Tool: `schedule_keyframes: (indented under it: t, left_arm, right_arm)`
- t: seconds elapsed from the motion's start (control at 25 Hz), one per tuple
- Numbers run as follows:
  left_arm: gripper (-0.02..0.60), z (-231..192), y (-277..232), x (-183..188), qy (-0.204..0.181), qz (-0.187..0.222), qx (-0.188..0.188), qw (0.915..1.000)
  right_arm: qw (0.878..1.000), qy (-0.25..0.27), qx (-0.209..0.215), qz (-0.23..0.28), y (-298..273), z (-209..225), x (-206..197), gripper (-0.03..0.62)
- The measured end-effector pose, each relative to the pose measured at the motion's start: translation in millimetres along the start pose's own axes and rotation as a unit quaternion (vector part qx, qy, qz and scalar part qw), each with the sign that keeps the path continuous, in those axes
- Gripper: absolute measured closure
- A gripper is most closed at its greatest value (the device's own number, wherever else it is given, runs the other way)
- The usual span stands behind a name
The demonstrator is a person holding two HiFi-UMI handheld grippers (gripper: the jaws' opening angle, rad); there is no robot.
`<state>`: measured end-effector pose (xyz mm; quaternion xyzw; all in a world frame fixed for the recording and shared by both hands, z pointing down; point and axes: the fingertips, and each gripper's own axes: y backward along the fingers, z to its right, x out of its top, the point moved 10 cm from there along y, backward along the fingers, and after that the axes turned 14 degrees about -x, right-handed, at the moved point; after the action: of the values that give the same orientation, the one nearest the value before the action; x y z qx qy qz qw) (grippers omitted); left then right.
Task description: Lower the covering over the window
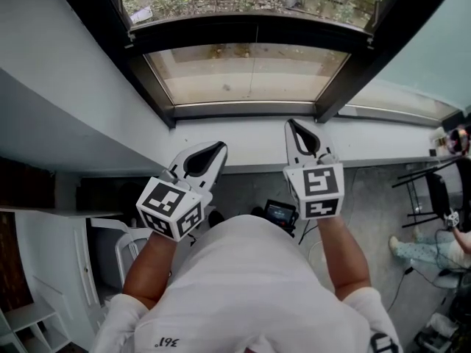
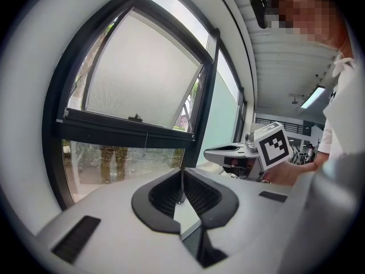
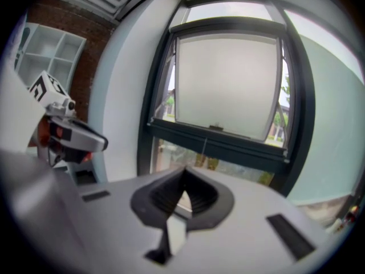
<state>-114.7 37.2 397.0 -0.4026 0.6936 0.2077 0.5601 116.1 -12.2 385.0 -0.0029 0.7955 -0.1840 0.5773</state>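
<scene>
A pale translucent blind (image 3: 228, 84) covers the upper, tilted-out sash of the dark-framed window (image 2: 131, 131); the lower pane (image 2: 120, 161) is bare glass. A small pull tab (image 3: 215, 128) sits at the blind's bottom edge, and a thin cord (image 3: 205, 147) hangs below it. My left gripper (image 1: 218, 149) is shut and empty, held short of the white sill (image 1: 250, 134). To its right, my right gripper (image 1: 293, 125) is also shut and empty, with its tips over the sill. Neither gripper touches the tab or the cord. From each gripper view, the jaws (image 2: 182, 173) (image 3: 183, 173) point at the window.
White wall flanks the window on both sides. A white shelf unit (image 3: 43, 50) stands at the left against brick. Below me are a white chair (image 1: 129, 245) and a small dark device (image 1: 281, 213). A seated person (image 1: 434, 248) is at the far right.
</scene>
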Motion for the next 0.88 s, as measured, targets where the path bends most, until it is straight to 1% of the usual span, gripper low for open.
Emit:
schedule_keyframes:
  t: [0.36, 0.76, 0.88]
  left_arm:
    - [0.552, 1.2, -3.4, -2.9, 0.001, -0.005, -0.002, 1.0000]
    - [0.552, 0.9, -5.8, -1.0, 0.002, -0.009, -0.006, 0.9999]
    - [0.552, -2.0, -6.0, 3.5, 0.001, -0.005, -0.006, 1.0000]
  right_arm:
    - [1.000, -0.014, 0.012, -0.009, -0.3, 3.3, -1.7, 0.572]
    - [1.000, 0.004, 0.016, -0.010, -0.8, 1.4, 0.8, 0.572]
    - [1.000, 0.008, 0.017, -0.006, -4.9, 2.7, 5.5, 0.572]
